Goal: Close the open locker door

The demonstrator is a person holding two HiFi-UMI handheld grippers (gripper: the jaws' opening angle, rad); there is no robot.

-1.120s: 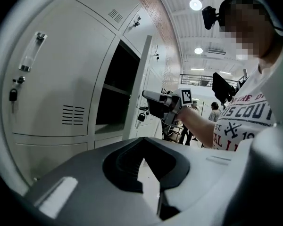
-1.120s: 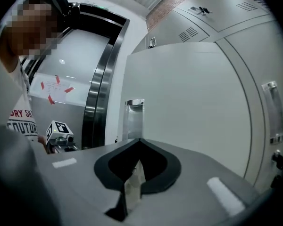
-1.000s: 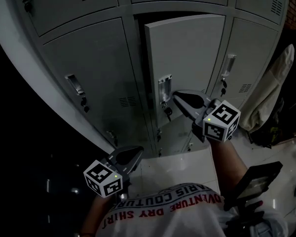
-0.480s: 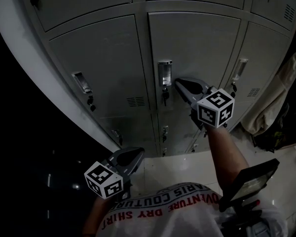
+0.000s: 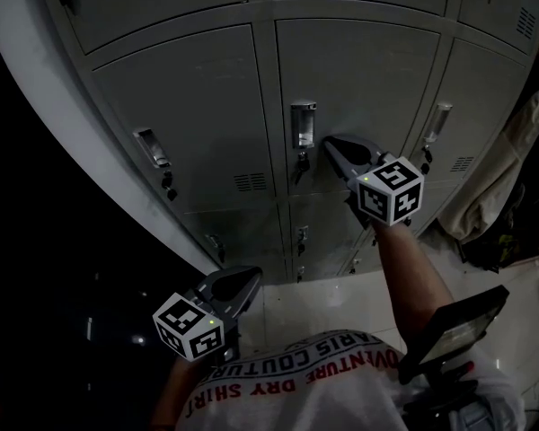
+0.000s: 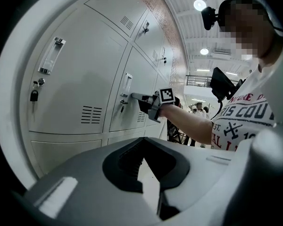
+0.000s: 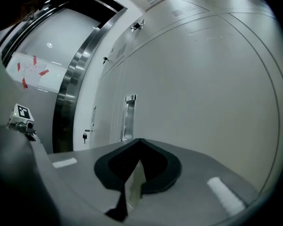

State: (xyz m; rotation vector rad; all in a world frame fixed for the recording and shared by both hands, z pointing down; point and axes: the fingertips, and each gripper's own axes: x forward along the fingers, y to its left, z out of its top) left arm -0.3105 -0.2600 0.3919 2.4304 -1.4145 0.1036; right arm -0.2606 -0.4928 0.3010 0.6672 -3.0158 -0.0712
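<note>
Nearest, low beside the person's printed white shirt [image 5: 296,384], the left gripper [image 5: 245,283] hung over the pale floor tiles [image 5: 328,299]. Its jaws were closed together with nothing between them, and it pointed toward the lockers from well short of them.

Farther off, on an outstretched arm, the right gripper [image 5: 329,142] also had its jaws closed and empty. Its tips sat at the face of the locker door [image 5: 364,74], just right of the recessed handle [image 5: 303,125]; whether they touched the metal could not be told.

The door lay flush in its frame, in line with the neighbouring door [image 5: 193,97] to its left. A small key [image 5: 300,162] hung below the handle.
</note>
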